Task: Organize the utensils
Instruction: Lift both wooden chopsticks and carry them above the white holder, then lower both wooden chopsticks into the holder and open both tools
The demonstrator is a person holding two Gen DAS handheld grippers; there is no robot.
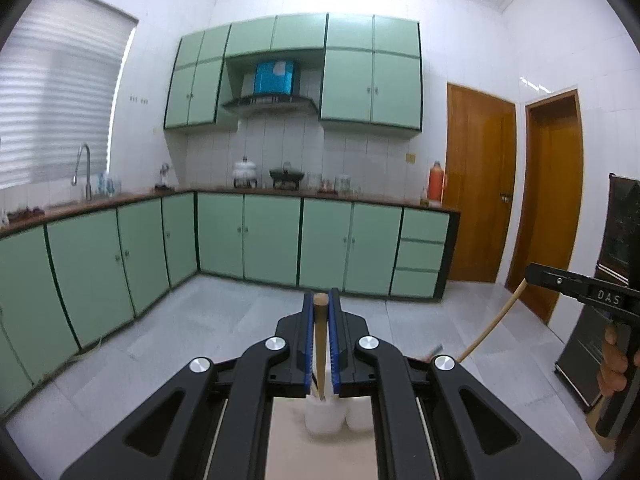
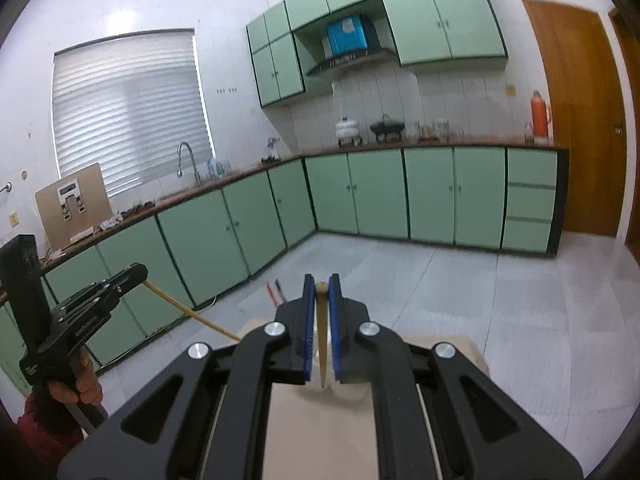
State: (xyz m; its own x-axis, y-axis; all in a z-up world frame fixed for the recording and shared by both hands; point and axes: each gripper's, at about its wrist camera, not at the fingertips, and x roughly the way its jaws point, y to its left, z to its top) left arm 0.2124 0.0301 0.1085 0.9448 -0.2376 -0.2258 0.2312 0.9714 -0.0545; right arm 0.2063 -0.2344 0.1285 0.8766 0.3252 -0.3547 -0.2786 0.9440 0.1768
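Observation:
My left gripper (image 1: pixel 321 300) is shut on a wooden chopstick (image 1: pixel 320 344) that stands upright, its lower end in a white holder cup (image 1: pixel 325 416) on a beige board. My right gripper (image 2: pixel 321 285) is shut on a second wooden chopstick (image 2: pixel 322 344), its tip pointing down at a white holder (image 2: pixel 348 388). The right gripper also shows in the left wrist view (image 1: pixel 538 274), holding its chopstick (image 1: pixel 492 326). The left gripper shows in the right wrist view (image 2: pixel 134 274) with its chopstick (image 2: pixel 188 312).
A second white cup (image 1: pixel 360 414) stands beside the first. A red pen and a blue pen (image 2: pixel 276 292) stick up behind the right gripper. The beige board (image 2: pixel 320 432) lies below. Green cabinets (image 1: pixel 272 236) line the far walls; a dark cabinet (image 1: pixel 612 280) stands at the right.

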